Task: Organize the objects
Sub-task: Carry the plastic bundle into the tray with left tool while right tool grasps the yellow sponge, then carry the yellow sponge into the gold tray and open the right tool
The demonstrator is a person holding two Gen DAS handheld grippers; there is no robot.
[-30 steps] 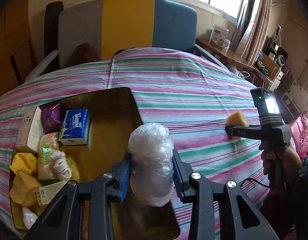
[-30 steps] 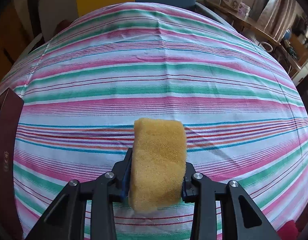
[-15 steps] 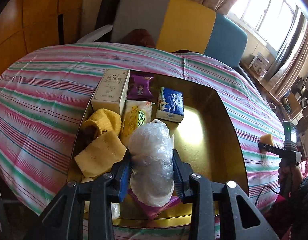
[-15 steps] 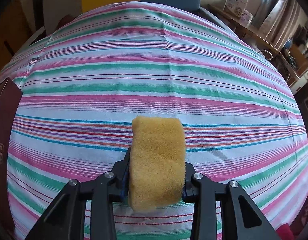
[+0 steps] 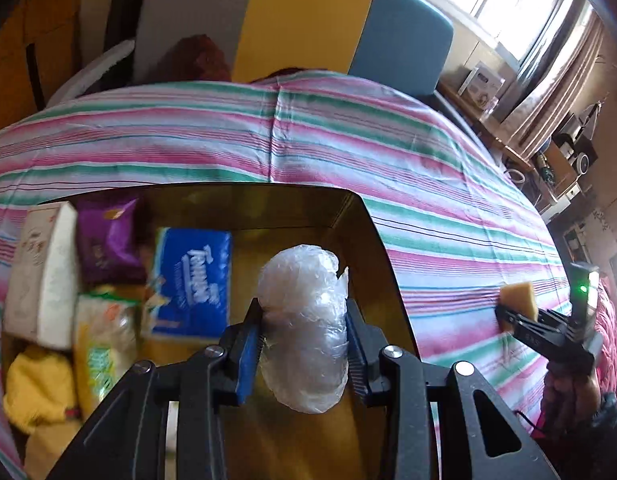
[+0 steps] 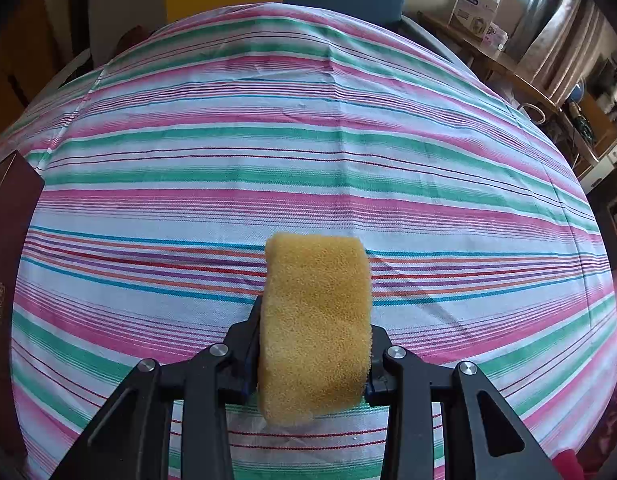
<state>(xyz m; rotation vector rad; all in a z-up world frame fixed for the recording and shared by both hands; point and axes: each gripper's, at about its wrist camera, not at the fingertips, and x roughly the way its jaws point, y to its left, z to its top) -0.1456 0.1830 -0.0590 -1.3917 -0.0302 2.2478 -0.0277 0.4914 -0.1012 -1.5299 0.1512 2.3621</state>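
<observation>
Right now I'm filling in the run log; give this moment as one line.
left gripper: shut on plastic bag bundle, over box | right gripper: shut on sponge, over tablecloth

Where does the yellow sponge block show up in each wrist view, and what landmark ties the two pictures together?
Left wrist view: the yellow sponge block sits small at the far right edge, clamped in the right gripper above the striped tablecloth.
Right wrist view: the sponge fills the lower centre, between the jaws.
Shared landmark: the white carton on the wooden side shelf, upper right in both.

sunlit window [image 5: 504, 4], curtains [image 5: 556, 88], tricolour chair [image 5: 300, 20]
</observation>
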